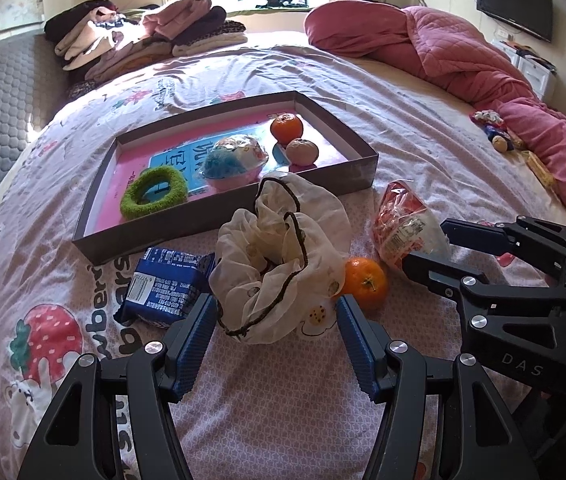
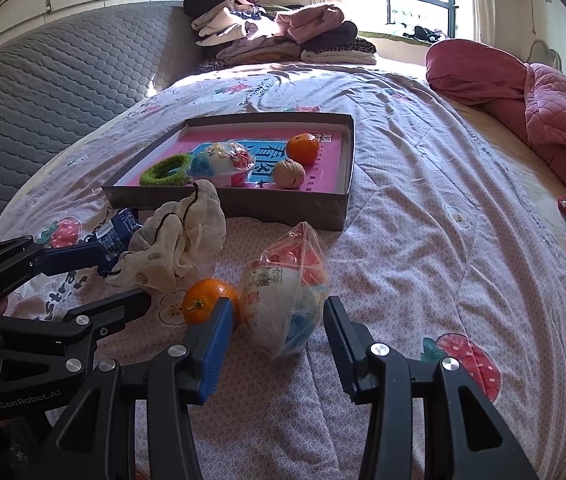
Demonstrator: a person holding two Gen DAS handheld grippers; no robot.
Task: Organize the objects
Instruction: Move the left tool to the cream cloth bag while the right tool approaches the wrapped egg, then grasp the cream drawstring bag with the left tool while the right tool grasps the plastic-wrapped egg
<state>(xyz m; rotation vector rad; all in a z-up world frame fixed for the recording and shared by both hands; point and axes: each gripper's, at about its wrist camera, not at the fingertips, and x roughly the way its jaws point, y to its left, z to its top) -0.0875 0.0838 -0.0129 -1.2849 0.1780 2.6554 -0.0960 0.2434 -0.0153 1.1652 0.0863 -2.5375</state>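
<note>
A shallow grey box (image 1: 363, 174) (image 2: 243, 200) with a pink floor lies on the bed. It holds a green knitted ring (image 1: 153, 196), a wrapped bowl (image 1: 235, 160), an orange (image 1: 287, 128) and a pale round fruit (image 1: 302, 151). In front of it lie a cream cloth pouch (image 1: 279, 256) (image 2: 179, 244), a blue packet (image 1: 163, 286), a loose orange (image 1: 365, 282) (image 2: 207, 300) and a clear snack bag (image 1: 407, 226) (image 2: 287, 292). My left gripper (image 1: 277, 332) is open with the pouch's near edge between its fingers. My right gripper (image 2: 279, 340) is open around the snack bag.
Folded clothes (image 1: 143, 36) are stacked at the bed's far left. A pink quilt (image 1: 463, 52) lies along the right side, with small toys and wrappers (image 1: 499, 132) beside it. A grey padded headboard (image 2: 43, 80) stands at the left.
</note>
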